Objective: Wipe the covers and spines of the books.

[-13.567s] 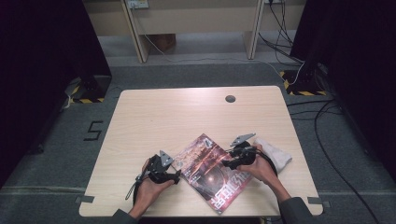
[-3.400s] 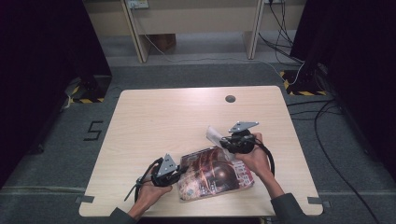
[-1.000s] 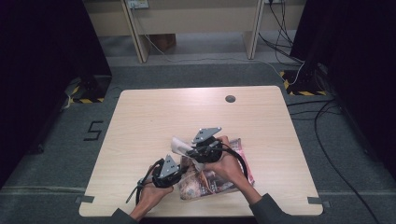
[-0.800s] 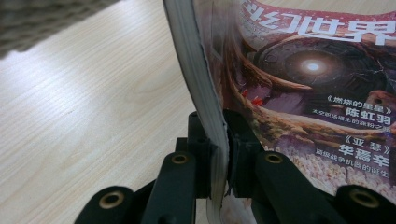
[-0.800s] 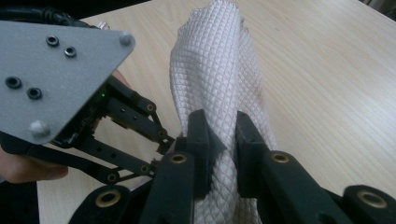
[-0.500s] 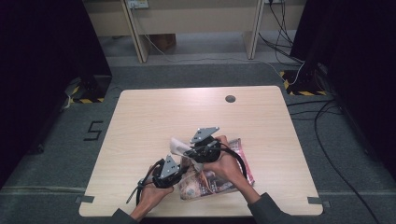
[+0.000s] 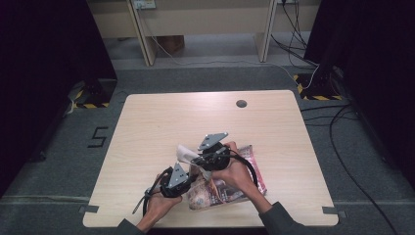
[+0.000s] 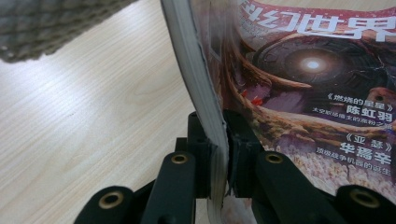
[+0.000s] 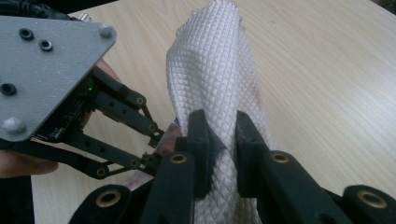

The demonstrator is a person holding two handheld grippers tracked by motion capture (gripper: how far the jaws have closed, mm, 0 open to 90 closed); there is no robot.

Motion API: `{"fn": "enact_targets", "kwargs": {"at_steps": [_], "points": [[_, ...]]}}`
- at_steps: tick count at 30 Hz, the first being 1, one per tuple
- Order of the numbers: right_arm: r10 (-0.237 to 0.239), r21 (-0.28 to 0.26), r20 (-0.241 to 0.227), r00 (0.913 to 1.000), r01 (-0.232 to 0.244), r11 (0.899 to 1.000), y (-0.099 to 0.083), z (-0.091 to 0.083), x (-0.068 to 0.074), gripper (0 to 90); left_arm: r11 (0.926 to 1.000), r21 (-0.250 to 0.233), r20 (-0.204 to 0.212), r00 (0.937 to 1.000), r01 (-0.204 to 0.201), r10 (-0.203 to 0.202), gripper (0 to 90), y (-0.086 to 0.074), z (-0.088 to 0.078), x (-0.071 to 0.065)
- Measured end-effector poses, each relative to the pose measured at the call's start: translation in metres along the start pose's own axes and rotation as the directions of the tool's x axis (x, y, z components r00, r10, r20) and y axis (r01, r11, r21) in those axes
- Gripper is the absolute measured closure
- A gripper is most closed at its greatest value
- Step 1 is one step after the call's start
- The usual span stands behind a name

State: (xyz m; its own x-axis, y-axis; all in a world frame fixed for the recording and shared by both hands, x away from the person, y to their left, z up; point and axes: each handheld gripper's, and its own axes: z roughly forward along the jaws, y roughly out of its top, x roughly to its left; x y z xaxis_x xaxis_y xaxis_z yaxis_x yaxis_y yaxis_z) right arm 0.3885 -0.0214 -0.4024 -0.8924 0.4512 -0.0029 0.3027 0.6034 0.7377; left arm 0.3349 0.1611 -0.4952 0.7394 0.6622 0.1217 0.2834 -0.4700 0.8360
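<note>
Wooden table (image 7: 161, 122), near edge: magazine (image 7: 230, 188) bent upward, edge pinched in left gripper (image 8: 219, 186). White cloth (image 9: 215, 84) clamped tight in right gripper (image 9: 217, 154) over it. Wiping seemingly midway, cover left to clean.

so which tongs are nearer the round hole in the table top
Right. The right tongs, clamped on the white cloth, sit closer to the hole; the left tongs, gripping the magazine, are nearer the person's edge.

Black tongs (image 9: 218, 135) with brass pivot pins — grey three-cornered screwed plates, dark sleeves (image 7: 286, 221).
</note>
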Motion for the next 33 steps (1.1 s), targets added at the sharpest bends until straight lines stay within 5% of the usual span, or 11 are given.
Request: {"fn": "enact_targets", "kwargs": {"at_steps": [33], "points": [[0.154,0.065,0.111,0.9818,-0.161,0.985,-0.048,-0.014,-0.065,80.6,0.9996,-0.002,-0.001,0.9996,-0.028,0.028,81.7,0.002,-0.002,-0.002]]}}
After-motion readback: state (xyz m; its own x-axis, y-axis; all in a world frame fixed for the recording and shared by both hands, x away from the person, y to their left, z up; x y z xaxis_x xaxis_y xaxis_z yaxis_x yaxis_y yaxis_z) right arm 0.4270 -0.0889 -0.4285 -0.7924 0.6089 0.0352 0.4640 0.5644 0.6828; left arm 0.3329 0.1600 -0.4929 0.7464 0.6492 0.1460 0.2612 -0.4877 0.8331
